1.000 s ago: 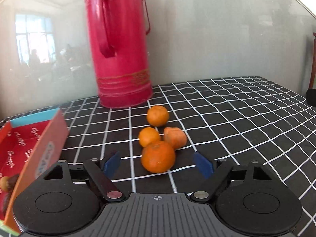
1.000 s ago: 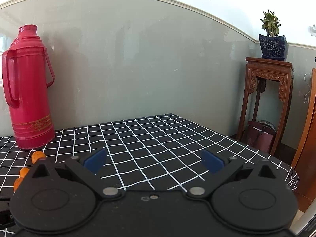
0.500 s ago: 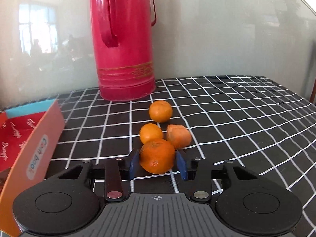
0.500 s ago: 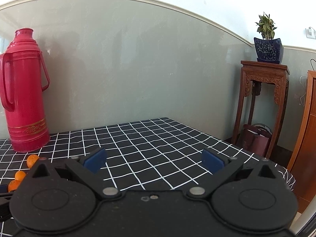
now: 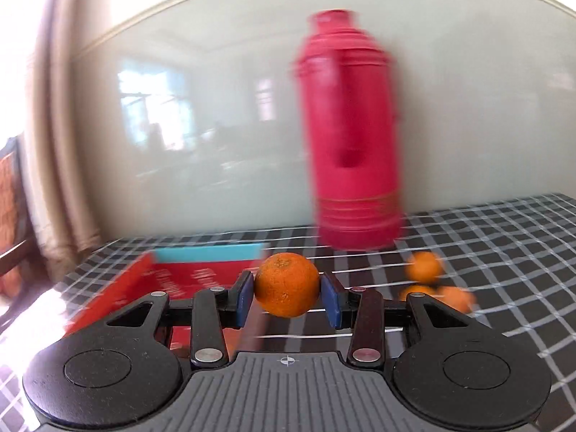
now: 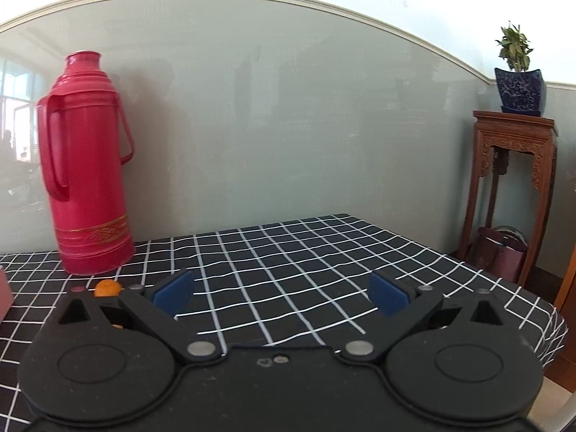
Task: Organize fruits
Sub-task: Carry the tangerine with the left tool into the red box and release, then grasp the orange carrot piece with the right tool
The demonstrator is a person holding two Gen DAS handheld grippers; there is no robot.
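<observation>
Orange mandarin (image 5: 287,285) clamped in left gripper (image 5: 287,289), held clear of checked cloth (image 5: 504,252) | red box (image 5: 172,280) beyond | right gripper (image 6: 280,293) jaws apart, holding nothing

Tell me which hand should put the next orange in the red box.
Left. The left gripper already clamps an orange, with the red box just beyond it. The right gripper is open, empty, facing bare tablecloth.

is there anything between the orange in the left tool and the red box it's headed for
Nothing visible. The left tool is shut on the orange, held above the checked tablecloth. The open red box lies just behind and to its left, with no object between. The red thermos and other oranges sit off to the right.
</observation>
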